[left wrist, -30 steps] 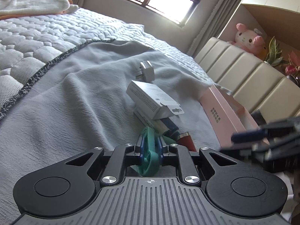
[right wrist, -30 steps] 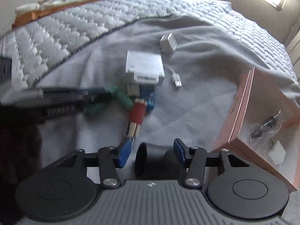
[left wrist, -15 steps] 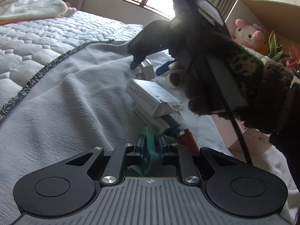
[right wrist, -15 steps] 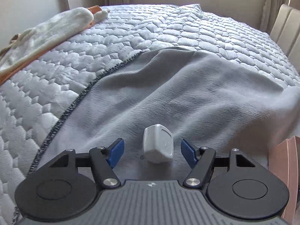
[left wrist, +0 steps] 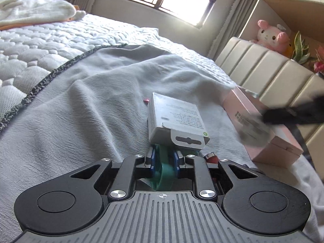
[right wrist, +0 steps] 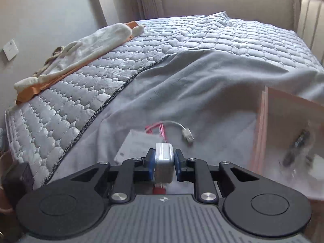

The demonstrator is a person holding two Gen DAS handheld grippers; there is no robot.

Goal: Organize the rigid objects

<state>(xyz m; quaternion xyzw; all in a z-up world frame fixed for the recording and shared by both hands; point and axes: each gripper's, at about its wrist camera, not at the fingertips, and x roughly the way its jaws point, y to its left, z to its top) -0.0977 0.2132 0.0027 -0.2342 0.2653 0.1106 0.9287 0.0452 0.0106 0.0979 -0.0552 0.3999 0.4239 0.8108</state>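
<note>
My left gripper [left wrist: 164, 159] has a green plastic piece [left wrist: 164, 171] between its blue pads, which still touch it while the jaws are opening. Just ahead lies a white retail box [left wrist: 174, 119], with a red-capped item [left wrist: 211, 158] to its right. My right gripper [right wrist: 164, 160] is closing and presses on a white charger plug [right wrist: 164, 156], held above the same white box [right wrist: 135, 144]. In the left wrist view it is a dark blur [left wrist: 293, 116] over the open pink box [left wrist: 267, 139].
A pink cable [right wrist: 159, 127] and a white cable with a USB plug [right wrist: 187, 134] lie on the grey blanket [right wrist: 192, 85]. The pink box [right wrist: 261, 129] holds small bagged items [right wrist: 299, 141]. A cream cloth [right wrist: 91, 42] lies far left; a padded headboard [left wrist: 263, 70] stands at right.
My right gripper closed on the white charger, lifted it off the blanket and swung right toward the pink box. The white box now lies turned. My left gripper's jaws stand slightly wider on the green piece.
</note>
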